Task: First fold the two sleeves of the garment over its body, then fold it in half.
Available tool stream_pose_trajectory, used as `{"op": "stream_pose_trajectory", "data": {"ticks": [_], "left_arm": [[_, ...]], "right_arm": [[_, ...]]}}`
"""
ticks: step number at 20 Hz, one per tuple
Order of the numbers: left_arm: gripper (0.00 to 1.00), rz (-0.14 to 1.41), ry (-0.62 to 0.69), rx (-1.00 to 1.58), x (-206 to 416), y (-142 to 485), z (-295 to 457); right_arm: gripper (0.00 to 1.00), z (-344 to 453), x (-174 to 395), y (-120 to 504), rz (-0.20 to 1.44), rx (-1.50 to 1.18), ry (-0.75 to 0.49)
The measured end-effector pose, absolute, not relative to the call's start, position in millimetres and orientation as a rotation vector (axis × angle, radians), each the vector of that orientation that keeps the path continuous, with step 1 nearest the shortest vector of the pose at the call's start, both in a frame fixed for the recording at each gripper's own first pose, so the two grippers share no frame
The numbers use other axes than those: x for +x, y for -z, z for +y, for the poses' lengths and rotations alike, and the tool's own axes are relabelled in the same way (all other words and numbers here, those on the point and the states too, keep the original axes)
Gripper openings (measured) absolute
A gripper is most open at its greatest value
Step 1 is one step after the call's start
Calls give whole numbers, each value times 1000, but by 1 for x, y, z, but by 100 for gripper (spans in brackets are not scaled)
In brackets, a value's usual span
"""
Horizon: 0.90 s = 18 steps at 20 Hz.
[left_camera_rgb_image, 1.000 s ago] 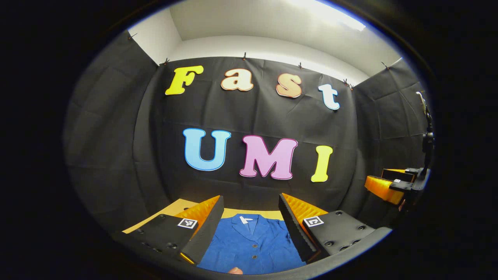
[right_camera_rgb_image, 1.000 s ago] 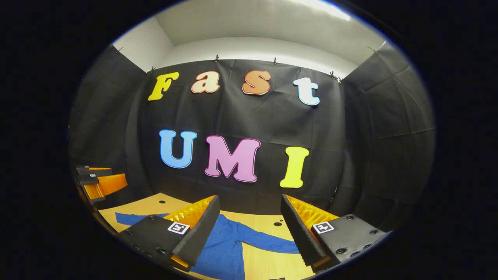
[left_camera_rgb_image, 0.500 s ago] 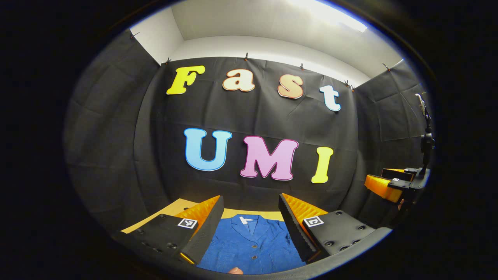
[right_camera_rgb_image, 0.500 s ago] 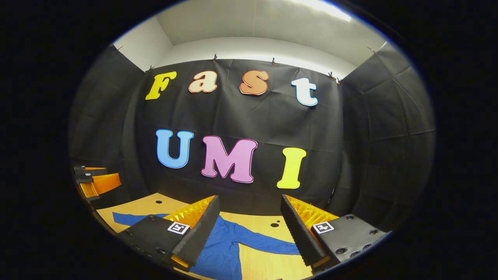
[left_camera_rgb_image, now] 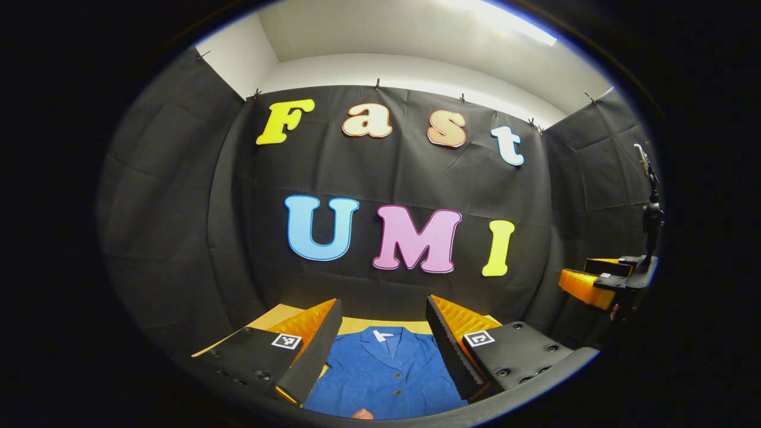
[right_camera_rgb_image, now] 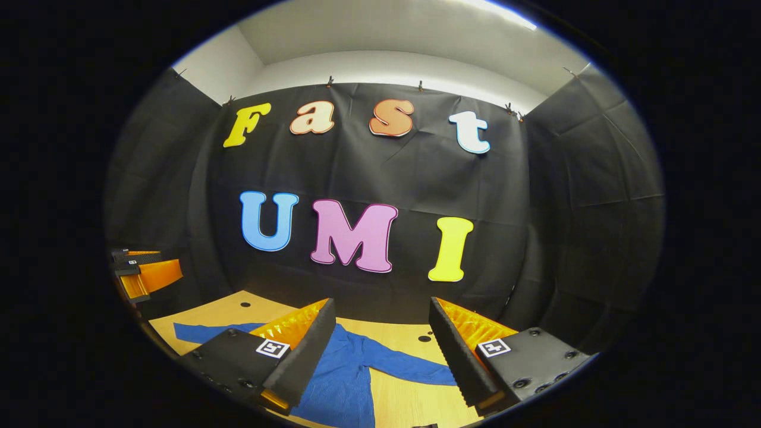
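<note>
A blue buttoned garment (left_camera_rgb_image: 383, 374) lies flat on the wooden table (left_camera_rgb_image: 279, 314), collar toward the far wall. My left gripper (left_camera_rgb_image: 383, 333) hangs open above its chest, nothing between the fingers. In the right gripper view the garment (right_camera_rgb_image: 342, 380) spreads both sleeves out: one sleeve (right_camera_rgb_image: 410, 371) reaches right, the other (right_camera_rgb_image: 199, 331) left. My right gripper (right_camera_rgb_image: 380, 339) is open above the right sleeve side, holding nothing. The right gripper (left_camera_rgb_image: 594, 285) also appears far right in the left gripper view, and the left gripper (right_camera_rgb_image: 142, 276) at the far left of the right gripper view.
The wooden table (right_camera_rgb_image: 410, 404) has small dark holes (right_camera_rgb_image: 424, 338) near its far edge. Black cloth walls close the booth on three sides. A thin stand (left_camera_rgb_image: 651, 208) rises at the far right of the left gripper view.
Both views have tilted slightly downward, so the table and garment show a little more. Both grippers stay open and apart from the cloth.
</note>
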<state>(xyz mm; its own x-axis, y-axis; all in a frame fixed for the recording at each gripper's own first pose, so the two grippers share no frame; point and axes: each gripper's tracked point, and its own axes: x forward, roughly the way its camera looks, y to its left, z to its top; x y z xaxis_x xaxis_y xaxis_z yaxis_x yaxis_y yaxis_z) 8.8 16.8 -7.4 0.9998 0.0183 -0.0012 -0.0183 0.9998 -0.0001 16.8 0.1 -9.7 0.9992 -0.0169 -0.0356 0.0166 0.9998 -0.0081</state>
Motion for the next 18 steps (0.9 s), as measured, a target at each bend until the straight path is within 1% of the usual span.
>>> {"op": "stream_pose_trajectory", "data": {"ticks": [1, 2, 4, 5, 6, 7, 8, 9, 10, 11, 13, 14, 15, 16, 17, 18], "left_arm": [[81, 0, -18, -1, 10, 8, 17], [79, -1, -18, -1, 11, 8, 17], [79, 5, -11, -2, 14, 13, 16], [84, 10, -5, -6, 15, 14, 15], [81, 12, 6, -14, 17, 16, 13], [81, 11, 16, -28, 17, 14, 10], [81, 8, 24, -42, 19, 14, 8], [79, 4, 27, -49, 21, 11, 6], [84, 2, 28, -47, 23, 12, 6], [79, 2, 25, -38, 25, 12, 6], [80, 1, 28, -17, 26, 11, 5], [80, -2, 31, -9, 28, 11, 3], [80, 1, 33, -3, 29, 9, 2], [81, 5, 37, 1, 30, 12, 0], [79, 9, 44, 3, 31, 12, -2], [79, 7, 52, 3, 30, 11, -5]], "right_arm": [[99, -2, 18, 10, 36, -8, 20], [99, -2, 18, 10, 38, -6, 23], [99, -4, 20, 11, 42, -7, 32], [96, -7, 22, 13, 45, -7, 37], [96, -8, 22, 14, 49, -4, 39], [99, -7, 22, 15, 52, 2, 36], [96, -8, 22, 17, 54, 4, 36], [96, -8, 23, 17, 59, 3, 39], [96, -9, 23, 19, 61, 1, 37], [99, -9, 24, 18, 61, -2, 36], [99, -8, 28, 18, 60, -4, 30], [96, -6, 30, 18, 62, -1, 22], [96, -3, 31, 18, 62, 3, 14], [99, -1, 34, 17, 60, 7, 7], [99, 0, 35, 16, 60, 13, 3], [96, 1, 38, 17, 62, 15, 1]]}}
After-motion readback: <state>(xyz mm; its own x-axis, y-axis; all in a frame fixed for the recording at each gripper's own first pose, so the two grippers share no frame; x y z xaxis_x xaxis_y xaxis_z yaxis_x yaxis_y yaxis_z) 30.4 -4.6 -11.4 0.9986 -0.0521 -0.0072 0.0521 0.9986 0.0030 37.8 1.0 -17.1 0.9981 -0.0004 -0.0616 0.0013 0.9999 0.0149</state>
